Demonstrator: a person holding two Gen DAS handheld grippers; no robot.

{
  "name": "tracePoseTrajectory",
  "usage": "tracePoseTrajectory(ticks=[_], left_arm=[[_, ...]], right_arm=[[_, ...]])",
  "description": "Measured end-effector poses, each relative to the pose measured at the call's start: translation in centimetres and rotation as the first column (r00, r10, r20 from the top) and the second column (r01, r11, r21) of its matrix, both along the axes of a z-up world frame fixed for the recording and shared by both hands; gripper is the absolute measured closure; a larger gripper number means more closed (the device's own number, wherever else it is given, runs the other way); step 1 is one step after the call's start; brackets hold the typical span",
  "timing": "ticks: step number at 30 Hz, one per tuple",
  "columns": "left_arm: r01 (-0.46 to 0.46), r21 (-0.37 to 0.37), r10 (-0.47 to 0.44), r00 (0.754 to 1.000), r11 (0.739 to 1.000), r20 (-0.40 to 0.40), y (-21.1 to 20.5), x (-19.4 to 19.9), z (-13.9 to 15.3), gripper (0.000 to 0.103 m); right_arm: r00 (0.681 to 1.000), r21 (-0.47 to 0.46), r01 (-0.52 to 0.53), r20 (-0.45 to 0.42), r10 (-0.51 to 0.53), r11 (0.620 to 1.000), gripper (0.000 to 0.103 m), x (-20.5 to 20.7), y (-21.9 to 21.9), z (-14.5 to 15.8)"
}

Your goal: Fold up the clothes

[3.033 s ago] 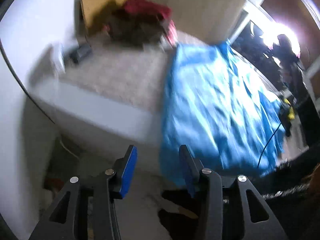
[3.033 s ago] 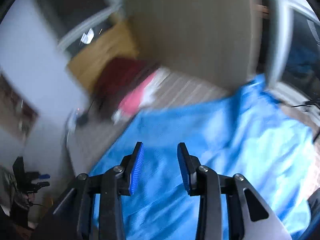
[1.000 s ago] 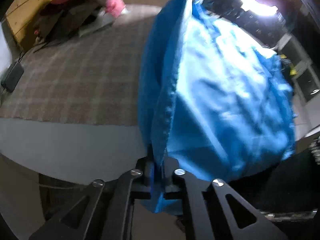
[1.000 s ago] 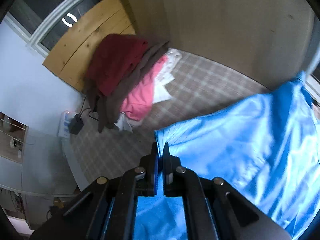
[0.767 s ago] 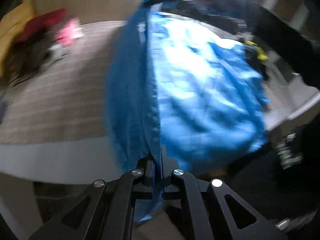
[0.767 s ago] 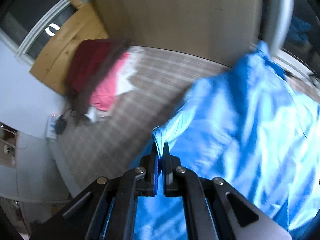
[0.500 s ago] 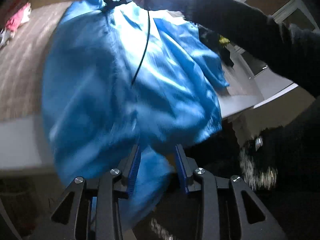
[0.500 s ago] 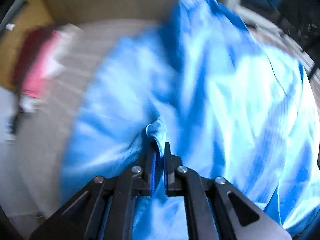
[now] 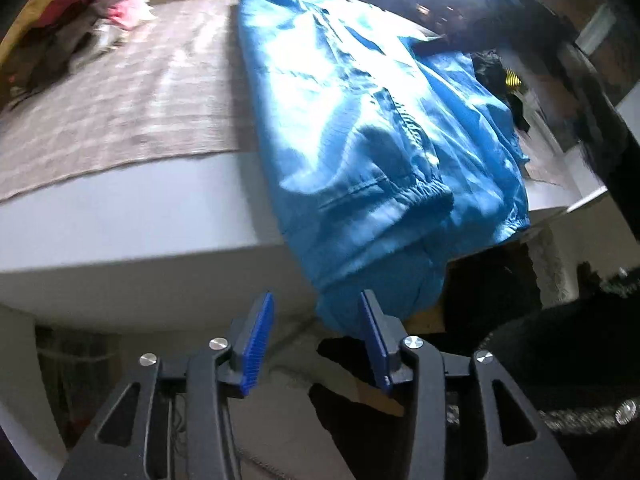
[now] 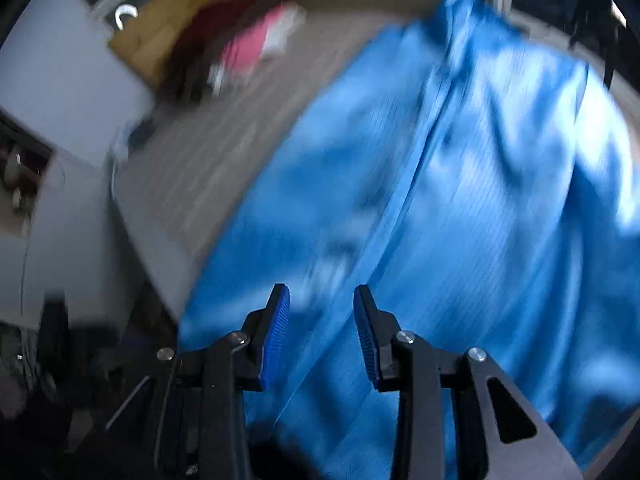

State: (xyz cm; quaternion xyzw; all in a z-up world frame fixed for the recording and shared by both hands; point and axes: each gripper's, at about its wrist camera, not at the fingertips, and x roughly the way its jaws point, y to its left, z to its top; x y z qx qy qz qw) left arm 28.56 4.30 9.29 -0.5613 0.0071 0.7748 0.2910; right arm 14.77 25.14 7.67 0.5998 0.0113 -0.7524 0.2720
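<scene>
A shiny blue garment (image 9: 360, 120) lies along the right side of the bed and hangs over its near edge; its elastic cuff (image 9: 424, 192) rests on top. My left gripper (image 9: 316, 320) hovers below the bed edge, its jaws opening, with nothing pressed between the blue pads; the hanging hem shows just beyond the right pad. In the right wrist view the same blue garment (image 10: 460, 208) fills the frame, blurred. My right gripper (image 10: 322, 320) is above it, jaws opening, with no cloth pinched between them.
A plaid bedspread (image 9: 132, 92) covers the bed, with a white bed side (image 9: 132, 232) below. A pile of red, pink and brown clothes (image 9: 80, 12) lies at the far corner by a wooden headboard (image 10: 172, 12). A person's dark sleeve (image 9: 500, 28) reaches over the garment's far end.
Both grippers were shut on the blue garment's edge a second ago; both have let go and stand open. The garment has dropped flat on the bed, and both views have swung over it.
</scene>
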Motion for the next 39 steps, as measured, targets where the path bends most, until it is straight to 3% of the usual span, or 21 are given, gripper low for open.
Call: tracePoseTrajectory(ticks=[3, 7, 11, 12, 13, 14, 16, 18, 21, 23, 27, 30, 32, 34, 35, 39], left_arm=[[0.029, 0.002, -0.029, 1.000, 1.000, 0.002, 1.4, -1.2, -1.0, 0.061], [0.072, 0.001, -0.072, 0.997, 0.997, -0.027, 2.0, -2.0, -0.9, 0.061], [0.058, 0.061, -0.058, 0.998, 0.996, 0.000, 1.6, -3.2, -1.3, 0.065], [0.057, 0.081, -0.057, 0.998, 0.995, -0.005, 1.5, -3.4, -1.2, 0.080], [0.068, 0.079, -0.068, 0.998, 0.995, -0.002, 1.6, -3.6, -1.1, 0.102], [0.070, 0.063, -0.069, 0.997, 0.996, -0.015, 1.3, -3.4, -0.6, 0.102], [0.075, 0.031, -0.074, 0.997, 0.997, -0.039, 0.6, -3.2, 0.4, 0.101], [0.075, -0.002, -0.075, 0.996, 0.997, -0.046, -0.1, -2.9, 0.8, 0.101], [0.069, -0.052, -0.071, 0.997, 0.996, -0.034, -1.2, -2.4, 0.9, 0.077], [0.075, -0.072, -0.078, 0.996, 0.995, -0.034, -2.0, -1.8, 1.6, 0.076], [0.087, -0.051, -0.090, 0.995, 0.995, -0.047, -3.8, -0.2, 4.9, 0.076], [0.096, 0.009, -0.095, 0.992, 0.995, -0.080, -4.2, 0.8, 9.4, 0.072], [0.108, 0.042, -0.102, 0.988, 0.993, -0.119, -3.5, 1.3, 11.9, 0.065], [0.148, 0.086, -0.134, 0.979, 0.985, -0.156, -1.2, 1.4, 13.2, 0.057], [0.179, 0.114, -0.158, 0.973, 0.977, -0.167, 0.4, 1.3, 13.6, 0.056], [0.310, 0.161, -0.281, 0.943, 0.937, -0.179, 8.3, 0.4, 12.3, 0.056]], right_arm=[[0.996, 0.027, 0.034, 0.085, -0.036, 0.999, 0.070, 2.9, -1.3, -3.7], [0.985, 0.053, 0.095, 0.143, -0.101, 0.994, 0.070, 3.6, -2.2, -6.4], [0.977, 0.037, 0.137, 0.159, -0.142, 0.990, 0.070, 3.6, -3.0, -7.1], [0.978, 0.027, 0.142, 0.152, -0.145, 0.989, 0.078, 3.5, -3.3, -7.1], [0.978, 0.012, 0.147, 0.150, -0.147, 0.989, 0.087, 3.5, -3.6, -7.0], [0.973, -0.040, 0.150, 0.182, -0.140, 0.988, 0.101, 3.4, -4.1, -7.1], [0.963, -0.136, 0.156, 0.241, -0.120, 0.978, 0.101, 3.3, -5.3, -7.1], [0.973, -0.092, 0.111, 0.211, -0.089, 0.990, 0.100, 3.4, -6.9, -7.1], [0.972, -0.048, 0.110, 0.213, -0.097, 0.993, 0.098, 3.8, -6.6, -7.0], [0.969, -0.115, 0.150, 0.214, -0.123, 0.982, 0.089, 4.3, -4.2, -4.9], [0.967, -0.109, 0.253, 0.038, -0.250, 0.961, 0.083, 5.9, 3.8, 1.5], [0.913, 0.001, 0.390, -0.127, -0.387, 0.921, 0.066, 7.2, 13.0, 6.0], [0.860, 0.061, 0.477, -0.240, -0.451, 0.877, 0.066, 7.9, 18.9, 8.8], [0.860, 0.139, 0.463, -0.310, -0.406, 0.875, 0.057, 7.1, 21.7, 9.7], [0.859, 0.178, 0.457, -0.343, -0.380, 0.871, 0.045, 6.6, 23.1, 10.1], [0.882, 0.274, 0.402, -0.372, -0.289, 0.874, 0.042, 3.4, 25.0, 8.3]])
